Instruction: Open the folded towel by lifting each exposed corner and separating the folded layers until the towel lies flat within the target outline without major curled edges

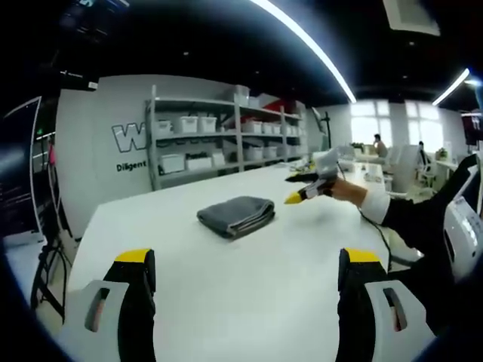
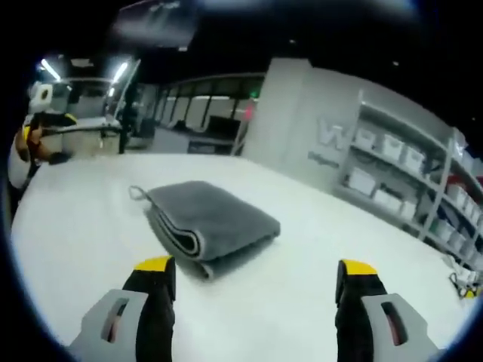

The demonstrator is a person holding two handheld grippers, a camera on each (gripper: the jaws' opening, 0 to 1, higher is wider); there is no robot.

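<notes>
Towel: the folded grey towel (image 2: pixel 211 224) lies on the white table (image 2: pixel 75 249), still folded in several layers; no target outline can be made out on the tabletop.
Towel's lie: in the right gripper view its stacked, rounded layer edges face the camera at the near left, and a small hanging loop (image 2: pixel 136 192) sticks out at the far left corner; its long axis runs from near right to far left in that view.
Right gripper: the right gripper (image 2: pixel 256 290) has its yellow-tipped jaws spread wide and empty, just short of the towel, which sits straight ahead between them and a little left of centre.
Left gripper: the left gripper (image 1: pixel 245 275) is also spread and empty, with the towel (image 1: pixel 236 216) ahead and well apart across bare table.
Seen from the left: the right gripper (image 1: pixel 302 194) shows in the left gripper view, held by a hand (image 1: pixel 349 191), just beside the towel's right end.
Nearer arm: the right one, by a clear margin.
Judgement: the coming move likely falls to the right gripper, which needs only a short forward reach to the near layer edges to pinch the top corner.
</notes>
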